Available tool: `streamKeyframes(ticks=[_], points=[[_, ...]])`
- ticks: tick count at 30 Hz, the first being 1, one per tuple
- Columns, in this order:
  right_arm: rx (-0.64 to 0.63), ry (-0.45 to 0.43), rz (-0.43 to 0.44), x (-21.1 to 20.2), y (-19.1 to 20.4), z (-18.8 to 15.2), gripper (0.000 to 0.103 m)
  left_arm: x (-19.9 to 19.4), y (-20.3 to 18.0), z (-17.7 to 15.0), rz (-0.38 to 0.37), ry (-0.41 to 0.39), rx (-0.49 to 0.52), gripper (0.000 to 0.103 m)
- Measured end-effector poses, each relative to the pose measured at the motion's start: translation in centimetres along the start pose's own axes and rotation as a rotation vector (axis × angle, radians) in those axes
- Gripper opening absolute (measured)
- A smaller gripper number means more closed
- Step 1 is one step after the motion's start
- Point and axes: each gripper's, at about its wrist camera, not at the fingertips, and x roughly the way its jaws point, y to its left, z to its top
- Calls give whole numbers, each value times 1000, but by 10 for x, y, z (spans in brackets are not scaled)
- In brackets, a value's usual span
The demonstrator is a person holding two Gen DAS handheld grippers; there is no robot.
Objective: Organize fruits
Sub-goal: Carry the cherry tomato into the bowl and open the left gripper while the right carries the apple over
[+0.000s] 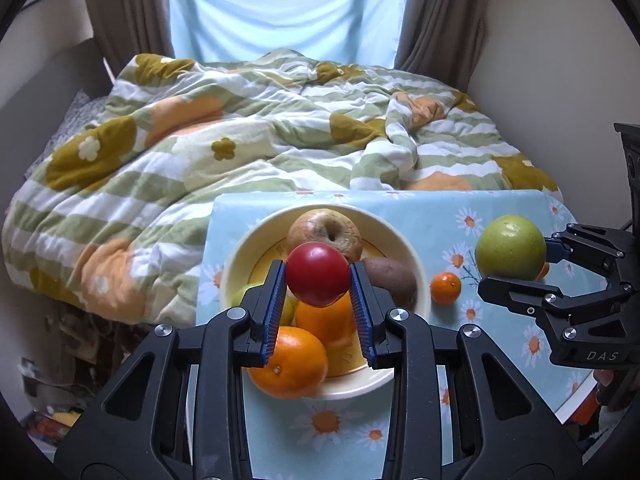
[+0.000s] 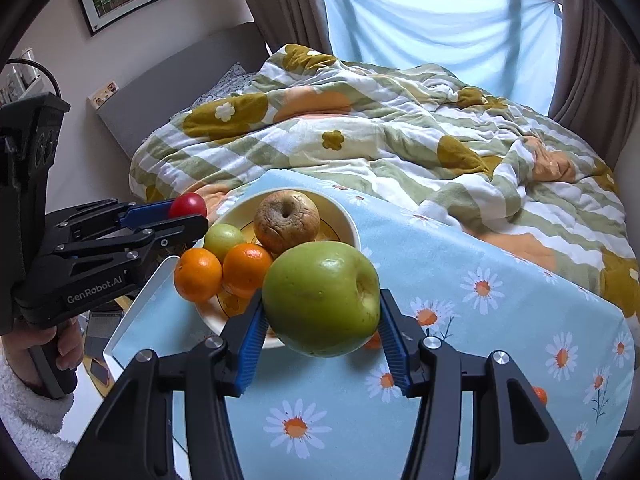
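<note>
Left gripper [image 1: 318, 276] tilts steeply down over the bowl [image 1: 240, 256], jaws clamped on a red fruit [image 1: 318, 274] held above the oranges. Right gripper [image 2: 322, 312] tilts down likewise, pinching a green apple [image 2: 320, 298] above the daisy cloth [image 2: 460, 264], just beside the bowl. A hand [image 2: 48, 344] in a fuzzy white sleeve grips the left handle.

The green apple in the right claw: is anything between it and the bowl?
Nothing visible blocks it. The green apple, gripped by the right claw, hangs beside the bowl, but oranges and a wrinkled apple already crowd inside.
</note>
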Motion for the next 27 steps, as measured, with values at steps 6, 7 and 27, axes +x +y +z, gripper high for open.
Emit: streamKeyframes(ticks=[6,7,27], points=[[59,5,-32,23,9,8,49,31,27,12,-32,31,50,38],[69,7,-37,27,10,9,49,37,31,13,-37,37,56,38],[151,12,-100,39,11,9,49,71,42,22,-31,93,129,59]])
